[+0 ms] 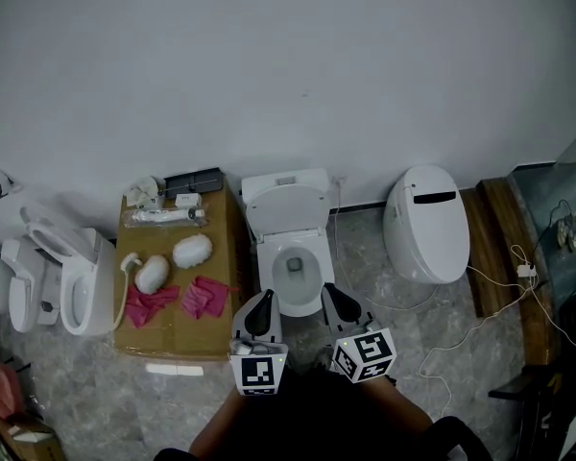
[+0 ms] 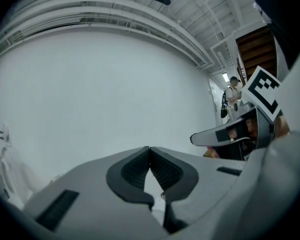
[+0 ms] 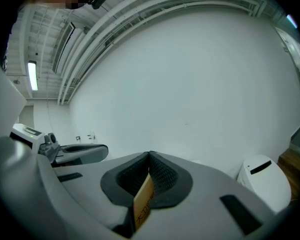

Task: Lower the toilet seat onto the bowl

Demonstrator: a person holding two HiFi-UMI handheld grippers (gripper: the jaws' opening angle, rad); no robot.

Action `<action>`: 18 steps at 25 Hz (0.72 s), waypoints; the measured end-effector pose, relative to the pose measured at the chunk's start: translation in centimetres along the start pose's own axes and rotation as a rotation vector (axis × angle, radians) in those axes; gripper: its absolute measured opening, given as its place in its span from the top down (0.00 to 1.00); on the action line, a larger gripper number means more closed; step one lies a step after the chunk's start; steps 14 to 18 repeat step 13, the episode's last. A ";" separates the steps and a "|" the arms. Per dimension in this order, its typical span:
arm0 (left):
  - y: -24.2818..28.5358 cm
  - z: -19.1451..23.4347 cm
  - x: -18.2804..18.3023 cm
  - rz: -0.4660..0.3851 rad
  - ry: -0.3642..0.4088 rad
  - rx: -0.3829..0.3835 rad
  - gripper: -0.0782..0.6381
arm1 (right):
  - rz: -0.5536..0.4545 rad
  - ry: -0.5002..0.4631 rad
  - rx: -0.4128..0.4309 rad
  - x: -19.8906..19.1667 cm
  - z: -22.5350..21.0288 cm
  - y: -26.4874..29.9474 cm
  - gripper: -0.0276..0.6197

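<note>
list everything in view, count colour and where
toilet: 1, white, centre against the wall, lid up
closed toilet: 1, white, to its right
left toilets: at least 2, white, left edge
box: 1, brown, between the left toilets and the centre one
cloths: 2, pink, front of the box
oval things: 2, white, middle of the box
black case: 1, back of the box
cables: white, floor at right
platform: 1, brown wood, right
card: 1, tan, between the right gripper's jaws
left gripper: grey, black pads, shut, empty
right gripper: grey, black pads, shut on the card
marker cubes: 2, black and white, one per gripper
</note>
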State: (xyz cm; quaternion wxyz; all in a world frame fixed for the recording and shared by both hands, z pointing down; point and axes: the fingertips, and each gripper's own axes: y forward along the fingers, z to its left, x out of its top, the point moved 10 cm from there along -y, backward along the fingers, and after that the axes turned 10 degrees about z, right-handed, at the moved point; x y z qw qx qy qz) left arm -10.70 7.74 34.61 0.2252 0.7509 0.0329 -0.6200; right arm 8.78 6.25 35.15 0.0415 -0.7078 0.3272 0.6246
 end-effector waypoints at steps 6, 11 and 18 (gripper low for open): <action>0.0 0.3 -0.1 -0.001 -0.003 -0.004 0.88 | -0.002 -0.004 -0.006 0.0 0.3 -0.2 0.92; -0.2 0.4 -0.3 0.041 -0.028 -0.004 0.88 | -0.004 -0.014 -0.012 0.1 0.5 -0.3 0.92; 0.0 0.5 -0.2 0.015 -0.015 -0.008 0.88 | -0.006 -0.020 -0.015 0.2 0.5 -0.1 0.92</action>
